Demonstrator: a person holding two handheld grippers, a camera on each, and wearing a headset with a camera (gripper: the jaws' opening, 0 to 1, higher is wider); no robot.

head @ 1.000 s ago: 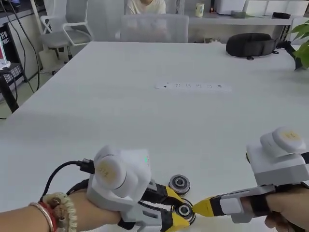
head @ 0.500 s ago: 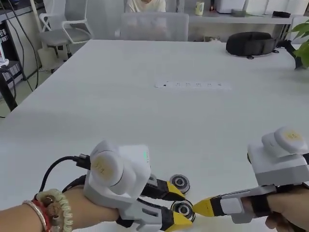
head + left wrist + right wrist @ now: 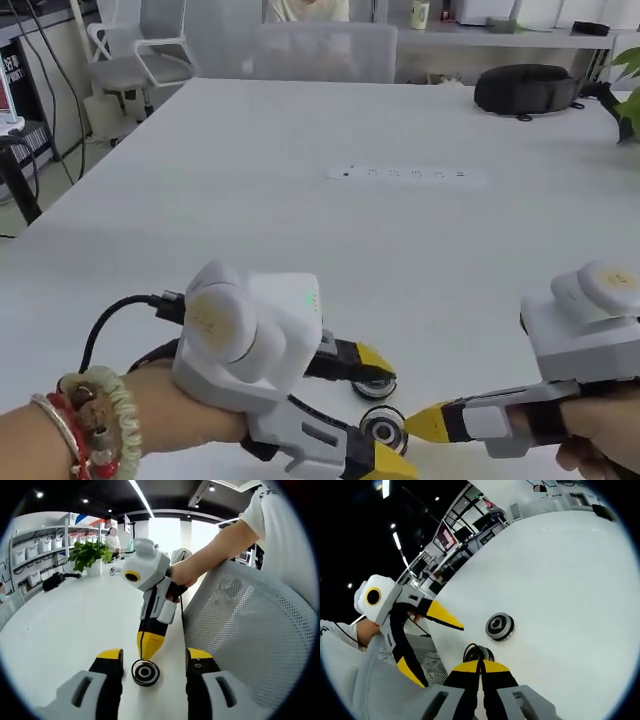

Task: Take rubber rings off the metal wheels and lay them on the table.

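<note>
Wider apart than a second ago, the jaws of the left tool (image 3: 390, 413) straddle the near metal wheel (image 3: 383, 428) on the counter (image 3: 300, 250), while the right tool (image 3: 412, 425), jaws pressed together, points at its rim, so prying off the rubber ring (image 3: 134, 673) looks the next move

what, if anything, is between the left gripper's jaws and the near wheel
Nothing visible. The near wheel lies on the table between the left gripper's open jaws; the shut right gripper's tip is at its edge.
</note>
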